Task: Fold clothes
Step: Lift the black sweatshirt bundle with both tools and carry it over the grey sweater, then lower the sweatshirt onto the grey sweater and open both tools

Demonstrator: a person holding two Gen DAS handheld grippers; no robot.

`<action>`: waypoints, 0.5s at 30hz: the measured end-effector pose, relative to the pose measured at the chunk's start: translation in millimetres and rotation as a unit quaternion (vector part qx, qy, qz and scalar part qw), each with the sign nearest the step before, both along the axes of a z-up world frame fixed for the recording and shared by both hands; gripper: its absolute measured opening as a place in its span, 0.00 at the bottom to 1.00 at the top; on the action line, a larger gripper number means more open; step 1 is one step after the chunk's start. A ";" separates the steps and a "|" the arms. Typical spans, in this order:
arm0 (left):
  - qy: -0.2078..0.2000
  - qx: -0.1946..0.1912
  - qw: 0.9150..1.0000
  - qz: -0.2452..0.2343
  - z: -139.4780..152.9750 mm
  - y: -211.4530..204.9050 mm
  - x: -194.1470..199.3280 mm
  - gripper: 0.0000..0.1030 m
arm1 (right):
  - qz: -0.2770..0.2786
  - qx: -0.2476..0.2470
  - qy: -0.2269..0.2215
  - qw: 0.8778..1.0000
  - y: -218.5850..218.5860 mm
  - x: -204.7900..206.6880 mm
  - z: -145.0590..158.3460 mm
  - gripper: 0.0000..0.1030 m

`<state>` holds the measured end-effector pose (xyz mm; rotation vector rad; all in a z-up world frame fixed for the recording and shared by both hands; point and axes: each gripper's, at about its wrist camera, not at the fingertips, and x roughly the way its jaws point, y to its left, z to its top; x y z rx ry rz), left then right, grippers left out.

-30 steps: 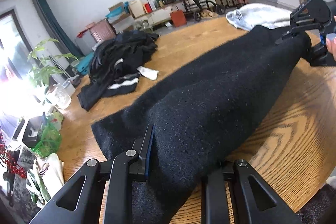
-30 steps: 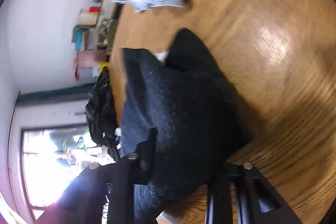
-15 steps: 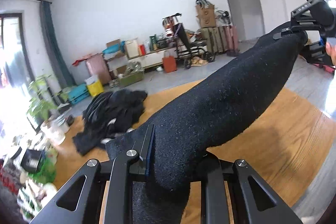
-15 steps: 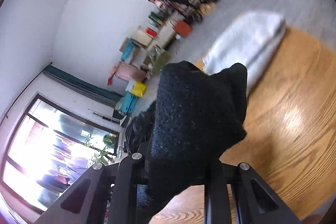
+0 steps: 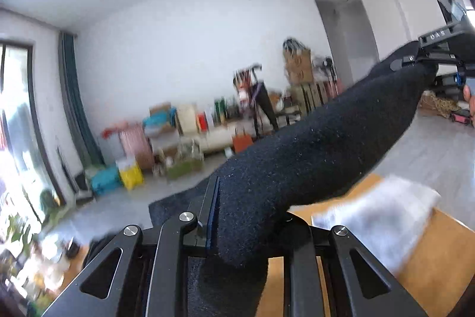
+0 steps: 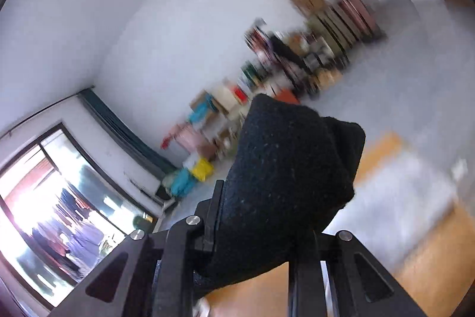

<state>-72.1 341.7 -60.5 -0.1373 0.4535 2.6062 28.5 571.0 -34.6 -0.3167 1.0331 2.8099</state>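
Note:
A black fuzzy garment (image 5: 311, 144) hangs in the air, stretched between both grippers above the wooden table (image 5: 439, 254). My left gripper (image 5: 246, 222) is shut on one end of it, the cloth bunched between the fingers and drooping below. At the upper right of the left wrist view, my right gripper (image 5: 415, 61) clamps the far end, with a fingertip of the person's hand beside it. In the right wrist view the right gripper (image 6: 261, 230) is shut on a thick wad of the black garment (image 6: 291, 168), which hides most of what lies ahead.
A white folded garment (image 5: 383, 213) lies on the table below the stretched cloth, also blurred as the white garment (image 6: 400, 198). A dark clothes pile (image 5: 98, 248) peeks at the lower left. Boxes, bags and a rack line the far wall (image 5: 207, 124); a bright window (image 6: 53, 213) is left.
Both grippers rose and swung, lifting the black garment off the table into the air. The views now look level across the room, and the white garment has come under the cloth.

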 end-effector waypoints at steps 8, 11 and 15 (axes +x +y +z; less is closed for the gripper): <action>-0.184 -0.104 0.975 -0.070 -156.2 137.8 -35.4 0.20 | -0.088 -0.043 -0.153 0.983 122.8 -33.6 -109.9 0.22; -0.160 -0.120 0.977 -0.075 -184.3 141.8 -12.6 0.19 | -0.111 -0.117 -0.285 0.945 149.4 -32.2 -206.2 0.23; -0.156 -0.143 0.973 -0.093 -178.2 133.1 -1.3 0.25 | -0.122 -0.157 -0.257 0.946 156.0 -20.7 -239.6 0.26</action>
